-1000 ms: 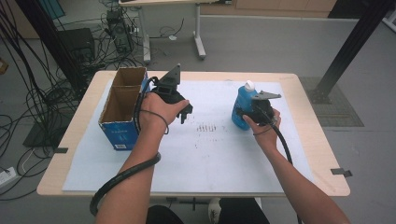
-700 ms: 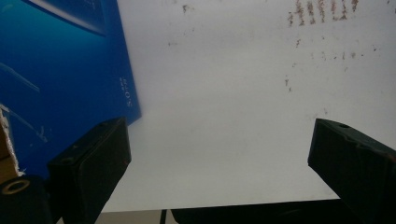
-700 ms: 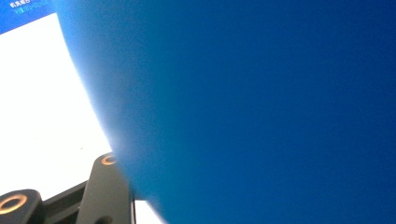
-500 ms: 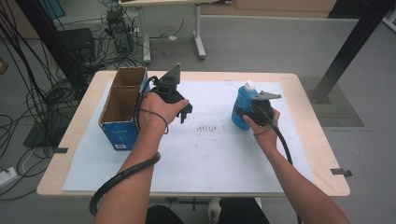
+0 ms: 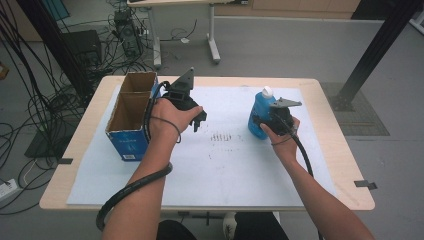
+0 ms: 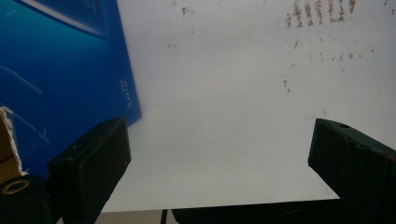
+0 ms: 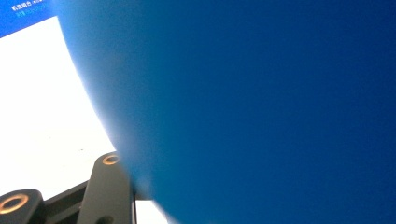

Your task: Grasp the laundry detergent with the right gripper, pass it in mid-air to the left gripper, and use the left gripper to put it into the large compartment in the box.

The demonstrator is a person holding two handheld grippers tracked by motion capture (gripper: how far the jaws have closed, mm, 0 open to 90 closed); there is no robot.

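Nothing has shifted since the earlier frames. High view: right gripper [image 5: 264,121] clamped on the upright blue bottle [image 5: 259,116], right of the white mat [image 5: 235,170]; left gripper [image 5: 199,120] beside the open cardboard box [image 5: 127,131]. Left gripper view: jaws wide apart, nothing between, above mat, box's blue side [image 6: 60,70] adjacent. Right gripper view: bottle [image 7: 261,107] pressed close against jaw.

Even indoor light; close-ups blurry (w/ glare).
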